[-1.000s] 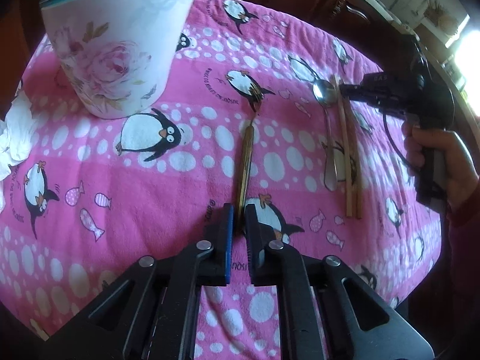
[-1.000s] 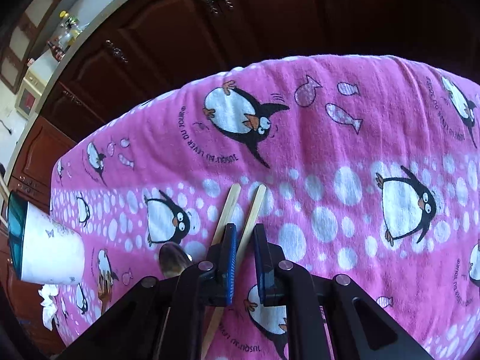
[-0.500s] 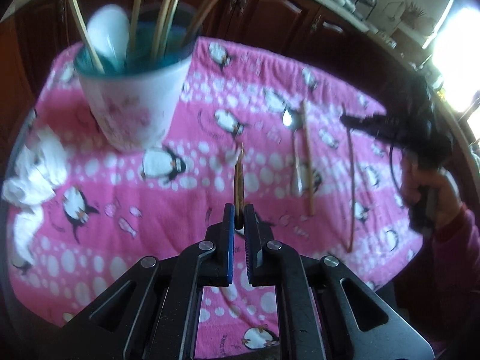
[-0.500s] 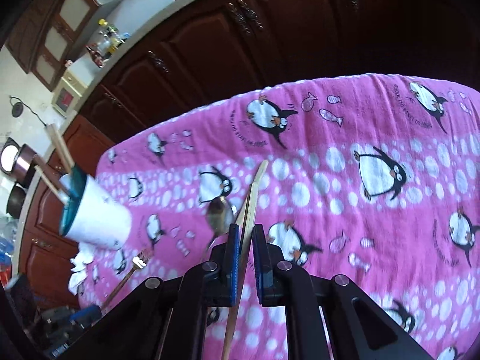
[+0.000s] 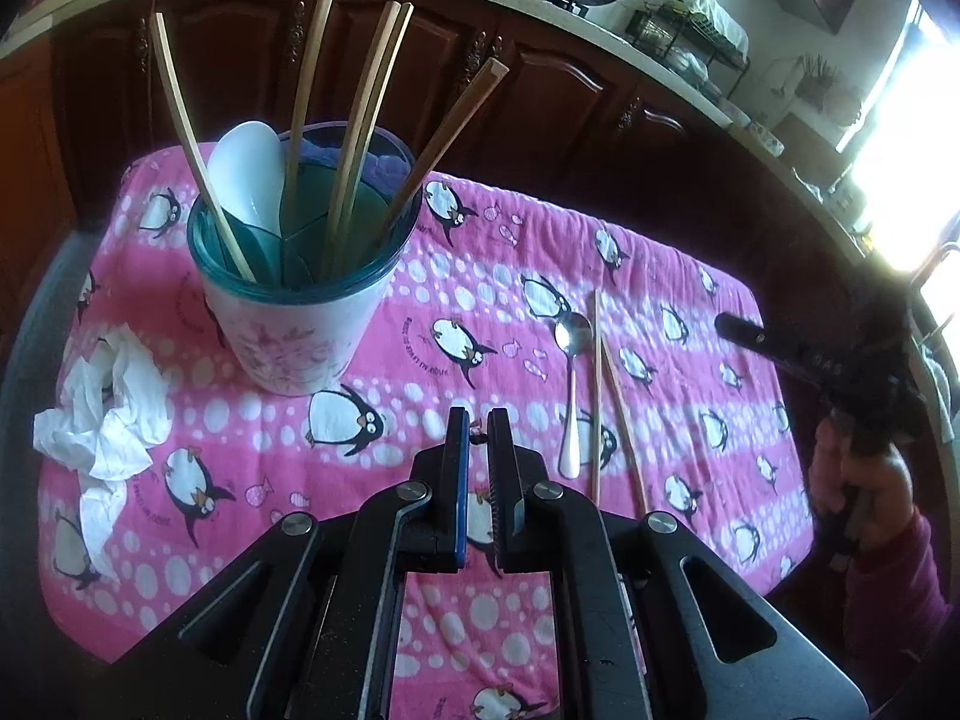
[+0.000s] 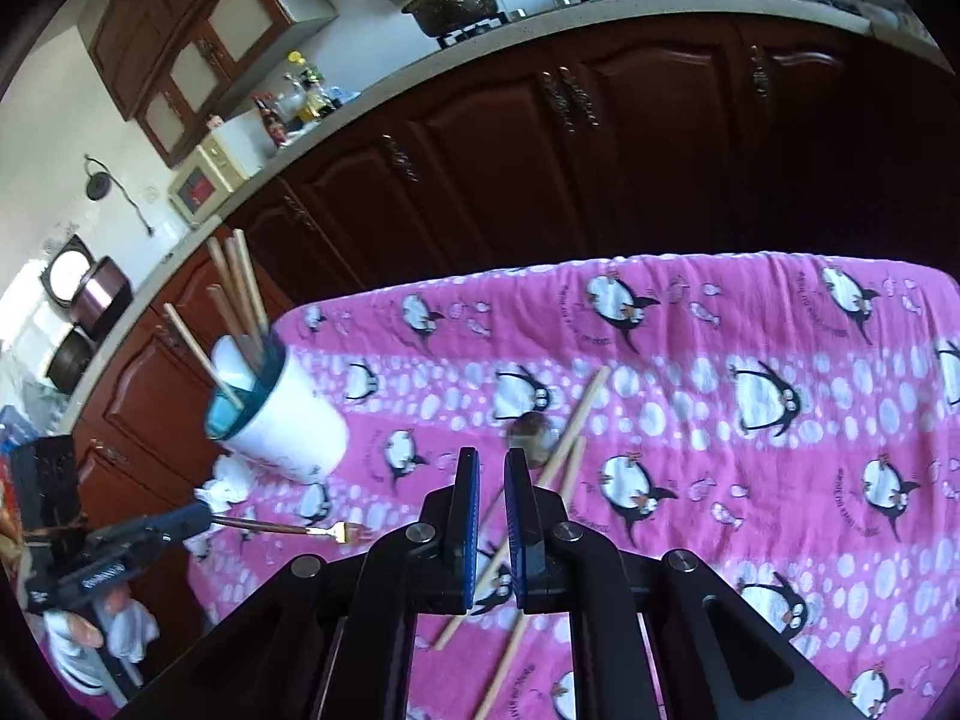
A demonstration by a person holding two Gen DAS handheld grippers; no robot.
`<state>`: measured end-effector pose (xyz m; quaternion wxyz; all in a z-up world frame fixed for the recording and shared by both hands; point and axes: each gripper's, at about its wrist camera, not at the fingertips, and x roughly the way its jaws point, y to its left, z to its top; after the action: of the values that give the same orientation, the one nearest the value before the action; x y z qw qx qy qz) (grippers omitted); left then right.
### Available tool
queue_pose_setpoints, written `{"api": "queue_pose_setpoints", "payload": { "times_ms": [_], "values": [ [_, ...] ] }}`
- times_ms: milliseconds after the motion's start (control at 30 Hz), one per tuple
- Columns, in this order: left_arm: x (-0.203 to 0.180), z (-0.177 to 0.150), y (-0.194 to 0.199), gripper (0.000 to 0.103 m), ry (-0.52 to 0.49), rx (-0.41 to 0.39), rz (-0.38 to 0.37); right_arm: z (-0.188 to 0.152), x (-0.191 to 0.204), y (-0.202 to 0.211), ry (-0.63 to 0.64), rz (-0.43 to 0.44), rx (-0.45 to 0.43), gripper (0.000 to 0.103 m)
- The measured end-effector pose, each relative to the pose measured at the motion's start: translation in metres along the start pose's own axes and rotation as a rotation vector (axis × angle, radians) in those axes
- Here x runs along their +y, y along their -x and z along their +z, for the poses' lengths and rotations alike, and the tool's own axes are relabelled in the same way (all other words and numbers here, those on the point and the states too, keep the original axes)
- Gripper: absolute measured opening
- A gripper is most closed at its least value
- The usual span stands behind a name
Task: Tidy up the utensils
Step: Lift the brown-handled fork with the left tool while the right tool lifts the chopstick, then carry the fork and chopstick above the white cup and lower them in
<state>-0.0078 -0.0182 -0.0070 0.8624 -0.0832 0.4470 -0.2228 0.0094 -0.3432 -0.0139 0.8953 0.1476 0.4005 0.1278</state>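
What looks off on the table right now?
A crumpled white tissue lies on the pink cloth beside the cup; it is not a utensil. The two chopsticks by the spoon lie splayed, not parallel. The right gripper is shut, apparently on nothing.

Open cloth lies between my left gripper [image 5: 478, 429] and the holder cup [image 5: 300, 300]; nothing stands on that stretch. The cup's mouth is crowded: chopsticks [image 5: 360, 114] fan outward and a white spoon [image 5: 246, 174] fills the far-left side. Crumpled tissue [image 5: 108, 408] blocks the cup's left flank. To the right, a metal spoon [image 5: 571, 384] and two loose chopsticks [image 5: 600, 396] lie flat.
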Motion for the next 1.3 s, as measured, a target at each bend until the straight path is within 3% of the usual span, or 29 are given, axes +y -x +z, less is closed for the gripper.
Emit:
{"api": "queue_pose_setpoints", "payload": {
  "times_ms": [67,133,400,467,567,700,967,1300],
  "values": [
    [-0.003,0.001,-0.001,0.005,-0.002,-0.006,-0.002,-0.001,-0.005,-0.015,-0.005,-0.042,0.038,0.009],
    [-0.007,0.004,-0.001,0.005,-0.007,-0.012,-0.003,-0.005,-0.008,-0.04,0.01,-0.098,0.118,0.02],
    [-0.013,0.013,-0.007,0.005,-0.014,-0.012,-0.001,-0.005,-0.024,-0.117,-0.004,-0.165,0.271,0.02],
    [-0.013,0.014,-0.008,0.005,-0.011,-0.011,0.001,-0.005,-0.024,-0.132,0.018,-0.216,0.303,0.02],
    [-0.012,0.018,-0.008,0.005,-0.002,-0.013,-0.006,-0.001,-0.023,-0.137,0.031,-0.234,0.279,0.009],
    [-0.01,0.022,0.001,0.005,0.0,-0.032,-0.014,-0.003,-0.024,-0.113,-0.015,-0.167,0.221,0.006],
    [-0.008,0.026,0.02,0.005,0.01,-0.057,-0.023,0.0,-0.013,-0.027,-0.036,-0.021,0.059,0.005],
    [-0.001,0.038,0.074,0.005,-0.002,-0.142,-0.002,0.022,0.045,0.029,0.049,0.117,-0.059,0.005]
  ]
}}
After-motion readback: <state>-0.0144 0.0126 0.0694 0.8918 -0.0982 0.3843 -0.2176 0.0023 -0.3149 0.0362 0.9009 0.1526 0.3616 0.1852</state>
